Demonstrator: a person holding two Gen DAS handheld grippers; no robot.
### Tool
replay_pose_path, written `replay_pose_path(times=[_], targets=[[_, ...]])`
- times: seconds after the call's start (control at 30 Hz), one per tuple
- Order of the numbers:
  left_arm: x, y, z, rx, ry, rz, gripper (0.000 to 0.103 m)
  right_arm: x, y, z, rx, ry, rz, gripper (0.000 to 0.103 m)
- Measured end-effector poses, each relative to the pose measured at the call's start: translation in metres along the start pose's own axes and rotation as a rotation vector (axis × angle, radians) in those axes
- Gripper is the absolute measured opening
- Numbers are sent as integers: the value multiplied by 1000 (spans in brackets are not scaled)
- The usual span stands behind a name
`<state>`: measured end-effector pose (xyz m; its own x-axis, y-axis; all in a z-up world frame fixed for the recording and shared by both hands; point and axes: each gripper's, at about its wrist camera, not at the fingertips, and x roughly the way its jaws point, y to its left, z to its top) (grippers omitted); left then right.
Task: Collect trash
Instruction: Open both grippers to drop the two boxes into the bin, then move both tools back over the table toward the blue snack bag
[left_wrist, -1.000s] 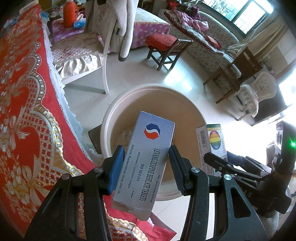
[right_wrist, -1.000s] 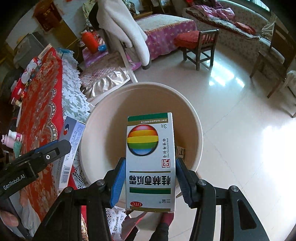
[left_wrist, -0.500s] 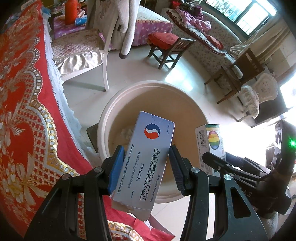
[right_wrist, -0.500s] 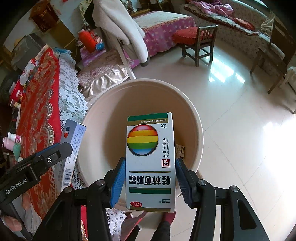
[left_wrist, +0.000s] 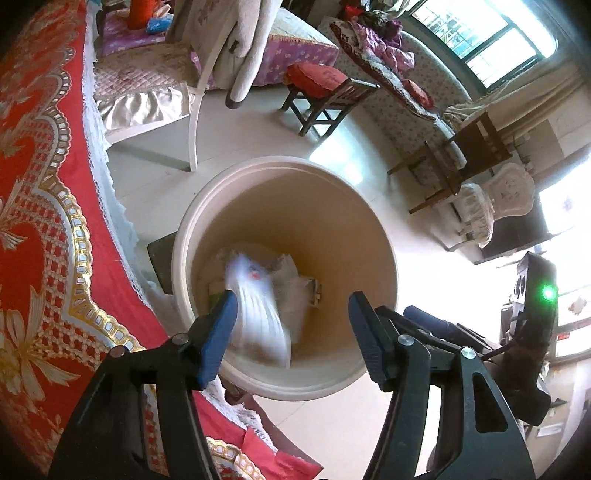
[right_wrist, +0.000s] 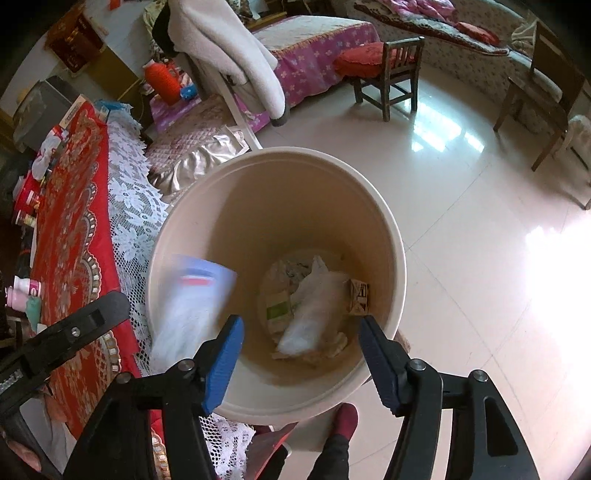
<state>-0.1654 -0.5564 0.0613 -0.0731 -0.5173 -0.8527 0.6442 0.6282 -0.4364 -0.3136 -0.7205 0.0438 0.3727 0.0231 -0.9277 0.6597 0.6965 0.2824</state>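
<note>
A cream round bin (left_wrist: 384, 236) (right_wrist: 391, 236) stands on the floor below both grippers. My left gripper (left_wrist: 290, 338) is open; the grey tablet box (left_wrist: 258, 314) falls blurred just under it into the bin, and shows as a blur in the right wrist view (right_wrist: 188, 306). My right gripper (right_wrist: 301, 360) is open and empty; the rainbow box (right_wrist: 314, 314) falls as a white blur onto paper trash at the bin's bottom. The right gripper's body (left_wrist: 461, 343) sits at the right of the left wrist view.
A table with a red and gold cloth and lace edge (left_wrist: 40, 221) (right_wrist: 74, 229) is to the left of the bin, with small bottles (right_wrist: 22, 291) on it. Chairs (right_wrist: 384, 74), a bed and a sofa stand beyond on the tiled floor. A foot (right_wrist: 343, 424) is near the bin.
Both grippers have opened. The grey tablet box and the rainbow box have left the jaws and are dropping into the bin.
</note>
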Motion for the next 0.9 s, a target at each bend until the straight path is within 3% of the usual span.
replay_pose_path(times=[0.23,0.47,0.9], targets=[[-20,4,-4,7,-49,43,61,-8,13,-5,-42,-13,-3,62],[-51,16,-12,18,-133,141,61,-16,36,-8,-96,-39,-1,62],[-108,85,-37,-70,-249,270,61,-23,119,-13,-251,-79,52,62]])
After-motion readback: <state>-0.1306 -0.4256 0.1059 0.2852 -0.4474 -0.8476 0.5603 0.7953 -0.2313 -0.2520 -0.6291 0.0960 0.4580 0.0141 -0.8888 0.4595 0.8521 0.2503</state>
